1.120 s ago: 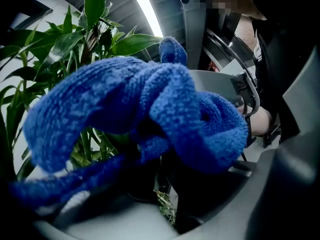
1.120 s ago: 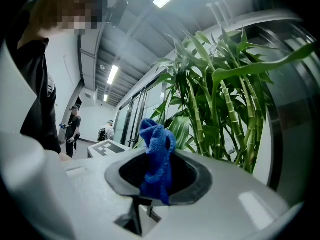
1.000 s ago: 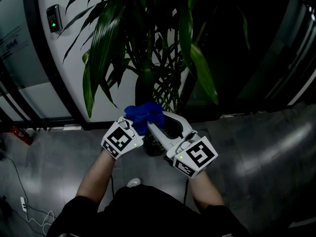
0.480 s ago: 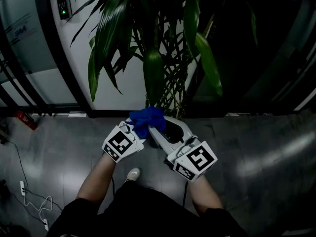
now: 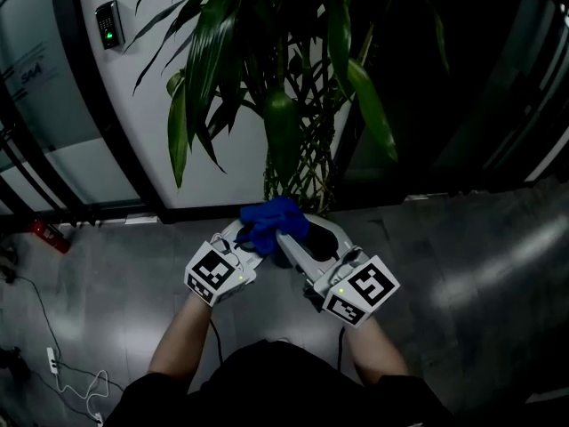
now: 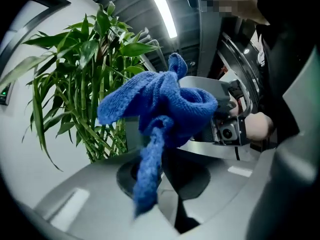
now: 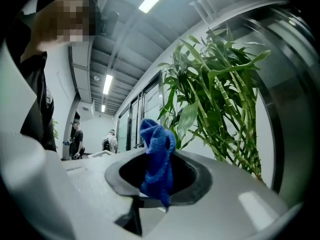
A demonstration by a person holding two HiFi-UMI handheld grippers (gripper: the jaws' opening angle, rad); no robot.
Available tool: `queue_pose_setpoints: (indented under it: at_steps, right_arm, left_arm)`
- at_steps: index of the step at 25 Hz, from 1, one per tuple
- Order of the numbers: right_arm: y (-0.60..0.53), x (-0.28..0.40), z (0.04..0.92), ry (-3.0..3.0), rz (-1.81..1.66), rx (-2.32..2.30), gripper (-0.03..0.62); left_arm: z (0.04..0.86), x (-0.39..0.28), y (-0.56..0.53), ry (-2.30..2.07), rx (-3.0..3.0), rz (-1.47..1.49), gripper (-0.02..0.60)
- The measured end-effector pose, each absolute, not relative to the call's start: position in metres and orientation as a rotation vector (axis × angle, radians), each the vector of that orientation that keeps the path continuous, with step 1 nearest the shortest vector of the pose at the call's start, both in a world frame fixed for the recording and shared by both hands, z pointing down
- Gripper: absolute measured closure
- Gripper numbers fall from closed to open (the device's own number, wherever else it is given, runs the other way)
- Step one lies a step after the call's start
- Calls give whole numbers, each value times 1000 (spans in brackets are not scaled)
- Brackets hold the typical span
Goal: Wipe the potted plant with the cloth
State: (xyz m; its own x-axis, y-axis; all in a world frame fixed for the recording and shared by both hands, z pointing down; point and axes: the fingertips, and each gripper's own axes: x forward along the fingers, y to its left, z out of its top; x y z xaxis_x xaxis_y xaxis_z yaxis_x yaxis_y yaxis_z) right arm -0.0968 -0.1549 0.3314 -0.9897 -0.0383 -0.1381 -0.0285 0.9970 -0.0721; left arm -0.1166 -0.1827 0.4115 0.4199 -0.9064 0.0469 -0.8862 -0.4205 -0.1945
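Observation:
The potted plant (image 5: 277, 136) stands ahead by the white wall, its long green leaves spreading above my hands; it also shows as the plant (image 6: 85, 74) and the plant (image 7: 220, 104) in the gripper views. A bunched blue cloth (image 5: 271, 222) sits between the two gripper tips, below the leaves and touching none. My left gripper (image 5: 252, 241) is shut on the cloth (image 6: 165, 104), and a strip of it hangs down over the jaws. My right gripper (image 5: 286, 241) pinches another end of the cloth (image 7: 157, 159) at its tips. The pot is hidden behind the grippers.
A card reader (image 5: 108, 23) is mounted on the wall at upper left. Dark door frames run along both sides. On the grey floor at left lie a red object (image 5: 44, 236) and a cable with a power strip (image 5: 53, 363). People (image 7: 75, 136) stand far off.
Both grippers have sunk a little and drawn back toward me together, still holding the cloth between them. The jaws look the same.

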Motion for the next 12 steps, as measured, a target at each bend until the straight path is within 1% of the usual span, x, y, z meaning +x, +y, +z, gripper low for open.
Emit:
queue_pose_setpoints:
  at_steps: [5,12]
  right_arm:
    - [-143,-98,320,2965,-126,-76,485]
    - [-126,-88,315,2978,-86,-149,485]
  left_arm:
    - [406,-130,-166,1611,-2539,-172,560]
    - [408,-122,-155,1527,-2594,-144,560]
